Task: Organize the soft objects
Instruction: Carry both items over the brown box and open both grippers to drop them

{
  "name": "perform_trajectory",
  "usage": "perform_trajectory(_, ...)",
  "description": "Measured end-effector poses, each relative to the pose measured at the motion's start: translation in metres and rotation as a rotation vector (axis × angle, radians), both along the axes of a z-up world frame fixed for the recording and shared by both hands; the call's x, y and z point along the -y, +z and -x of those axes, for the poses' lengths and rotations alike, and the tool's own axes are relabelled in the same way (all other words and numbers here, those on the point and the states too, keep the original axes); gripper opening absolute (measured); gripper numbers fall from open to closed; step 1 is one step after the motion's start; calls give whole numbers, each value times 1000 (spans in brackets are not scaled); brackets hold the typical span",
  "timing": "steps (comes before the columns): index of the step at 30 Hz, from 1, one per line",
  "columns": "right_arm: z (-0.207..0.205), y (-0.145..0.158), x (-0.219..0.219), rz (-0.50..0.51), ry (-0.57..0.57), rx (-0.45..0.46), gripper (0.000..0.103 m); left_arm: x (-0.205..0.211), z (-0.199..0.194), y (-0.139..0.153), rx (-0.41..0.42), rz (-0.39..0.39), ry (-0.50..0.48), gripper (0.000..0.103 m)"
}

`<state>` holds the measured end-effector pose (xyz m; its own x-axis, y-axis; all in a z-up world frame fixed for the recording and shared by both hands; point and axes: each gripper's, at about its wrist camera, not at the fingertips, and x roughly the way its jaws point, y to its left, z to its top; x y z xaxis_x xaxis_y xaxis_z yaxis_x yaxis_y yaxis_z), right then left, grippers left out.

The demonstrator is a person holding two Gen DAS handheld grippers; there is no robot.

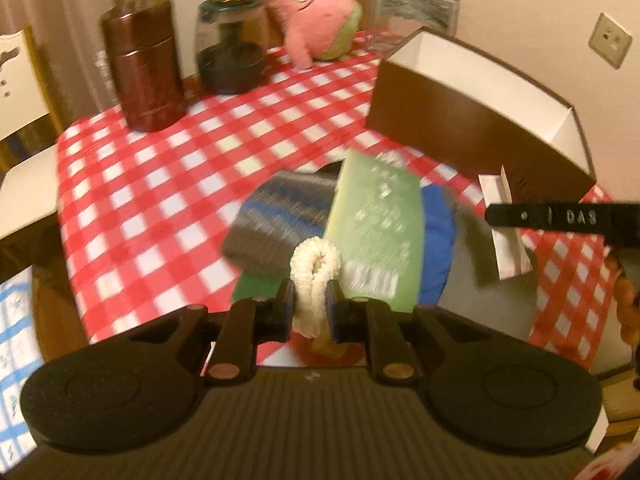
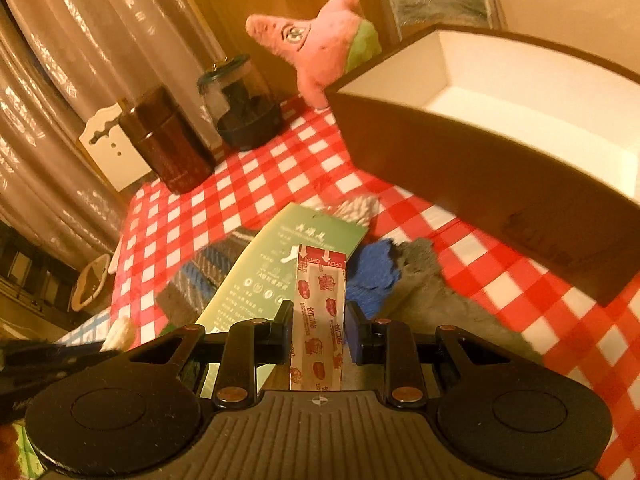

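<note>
My left gripper [image 1: 311, 307] is shut on a cream knitted scrunchie [image 1: 315, 276] and holds it above a pile of soft things: a striped grey-blue knit [image 1: 276, 216], a blue cloth [image 1: 438, 240], a grey cloth [image 1: 472, 248] and a green packet [image 1: 380, 236]. My right gripper [image 2: 319, 326] is shut on a red-and-white bandage strip [image 2: 319, 316] above the same pile, with the green packet [image 2: 276, 272] and blue cloth [image 2: 372, 276] below. Its finger [image 1: 560, 220] shows at the right of the left wrist view. A brown box with a white inside [image 1: 480, 108] [image 2: 500, 152] stands open to the right.
A pink star plush [image 1: 316, 12] [image 2: 320, 44] lies at the table's far edge. A brown canister [image 1: 144, 64] [image 2: 168, 140] and a glass jar [image 1: 230, 48] [image 2: 244, 104] stand at the back left on the red checked cloth [image 1: 160, 184]. A white chair [image 1: 24, 92] stands left.
</note>
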<state>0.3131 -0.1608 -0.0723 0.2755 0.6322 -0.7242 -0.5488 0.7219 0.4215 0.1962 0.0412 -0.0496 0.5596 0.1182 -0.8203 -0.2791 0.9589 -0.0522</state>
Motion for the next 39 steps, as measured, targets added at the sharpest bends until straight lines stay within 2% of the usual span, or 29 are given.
perform_trajectory(15,-39,38,55,-22,-112,92,27,49,-114,28,100,-24,-206,15)
perform_trajectory(26,-94,60,89,-21,-189,186,27,87,-213,45,169,-24,-307,15)
perform_trajectory(32,-131,56,99,6,-211,218,27,104,-262,35,160,-16,-335,15)
perform_trajectory(39,-171,31,106,65,-226,187,27,112,-308,11,103,-14,-339,15)
